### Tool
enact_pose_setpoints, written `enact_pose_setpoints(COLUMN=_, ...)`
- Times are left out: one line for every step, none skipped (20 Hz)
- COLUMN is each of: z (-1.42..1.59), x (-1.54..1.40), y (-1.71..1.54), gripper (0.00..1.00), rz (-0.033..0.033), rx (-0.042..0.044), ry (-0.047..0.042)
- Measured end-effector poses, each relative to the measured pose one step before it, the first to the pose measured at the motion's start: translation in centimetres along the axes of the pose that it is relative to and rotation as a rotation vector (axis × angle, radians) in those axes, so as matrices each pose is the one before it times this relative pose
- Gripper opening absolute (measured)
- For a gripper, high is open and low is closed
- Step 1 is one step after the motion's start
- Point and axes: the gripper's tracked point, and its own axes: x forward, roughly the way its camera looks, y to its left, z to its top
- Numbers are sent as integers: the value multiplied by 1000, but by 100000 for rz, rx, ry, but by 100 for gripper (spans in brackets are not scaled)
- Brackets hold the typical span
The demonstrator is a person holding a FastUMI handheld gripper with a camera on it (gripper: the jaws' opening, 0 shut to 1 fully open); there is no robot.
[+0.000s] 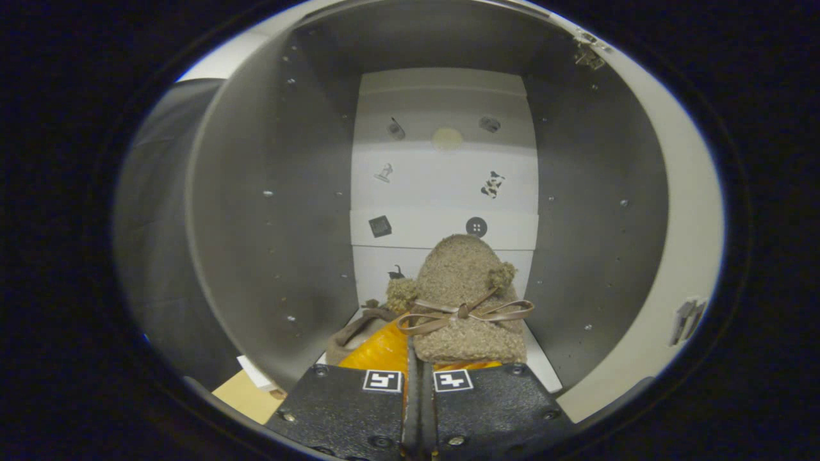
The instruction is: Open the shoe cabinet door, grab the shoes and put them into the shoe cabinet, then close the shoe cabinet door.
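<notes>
A tan fuzzy shoe (464,288) with a brown bow lace and an orange lining sits just ahead of my fingers, toe pointing at the cabinet's white back panel (442,173). My gripper (418,378) is shut on the shoe's near rim, its fingers almost touching. The shoe is inside the shoe cabinet, between its grey side walls (275,192), low over the white bottom shelf (541,368). A darker brown piece (359,330) lies against the shoe's left side; I cannot tell whether it belongs to this shoe or to another.
The cabinet door (679,224) stands swung open on the right, with a hinge (588,56) at its top and a handle (687,320) lower down. Left of the fingers, a small white block (256,374) lies on a tan surface (246,397) outside the cabinet.
</notes>
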Motion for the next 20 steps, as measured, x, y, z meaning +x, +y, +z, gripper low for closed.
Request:
enact_pose_setpoints(z=-472, x=1425, y=-473, gripper=5, rz=-1139, rx=382, ry=1388)
enact_pose_setpoints(z=-338, x=1482, y=-396, gripper=5, rz=-1276, rx=391, ry=1615)
enact_pose_setpoints(z=-165, x=1416, y=-376, gripper=5, rz=-783, rx=-356, ry=1115)
enact_pose_setpoints(z=-320, x=983, y=-250, gripper=5, rz=-275, rx=-223, ry=1562)
enact_pose_setpoints(z=-365, x=1157, y=-282, gripper=5, rz=-377, rx=638, ry=1703)
enact_pose_setpoints(z=-409, x=1053, y=-175, gripper=5, rz=-330, rx=1382, ry=1261)
enact_pose_setpoints(z=-597, x=1021, y=-152, gripper=5, rz=-8, rx=1356, ry=2374)
enact_pose_setpoints(z=-729, x=852, y=-68, gripper=5, rz=198, rx=1128, ry=3081)
enact_pose_setpoints(z=-620, x=839, y=-163, gripper=5, rz=-504, rx=913, ry=2479)
enact_pose_setpoints(z=-626, x=618, y=-279, gripper=5, rz=-1281, rx=234, ry=2930)
enact_pose_setpoints(z=-513, x=548, y=-305, gripper=5, rz=-2007, rx=-38, ry=2494)
enact_pose_setpoints(z=-610, x=574, y=-25, gripper=6, rz=-736, rx=920, ry=3107)
enact_pose_setpoints(z=-558, x=469, y=126, gripper=6, rz=479, rx=469, ry=2937)
enact_pose_setpoints(z=-312, x=312, y=137, gripper=7, rz=818, rx=-281, ry=2532)
enact_pose_setpoints(z=-37, x=120, y=-41, gripper=8, rz=-257, rx=-852, ry=868)
enact_pose_setpoints(z=284, x=-149, y=-139, gripper=9, rz=-815, rx=136, ry=-1593)
enact_pose_setpoints(z=26, x=-92, y=163, gripper=13, rz=-453, rx=215, ry=-1015)
enact_pose_setpoints(z=146, x=-501, y=215, gripper=16, rz=394, rx=-388, ry=-626)
enact_pose_setpoints(z=188, x=-328, y=511, gripper=29, rz=1781, rx=63, ry=-1563)
enact_pose_setpoints(z=35, x=-771, y=420, gripper=42, rz=765, rx=-389, ry=-1022)
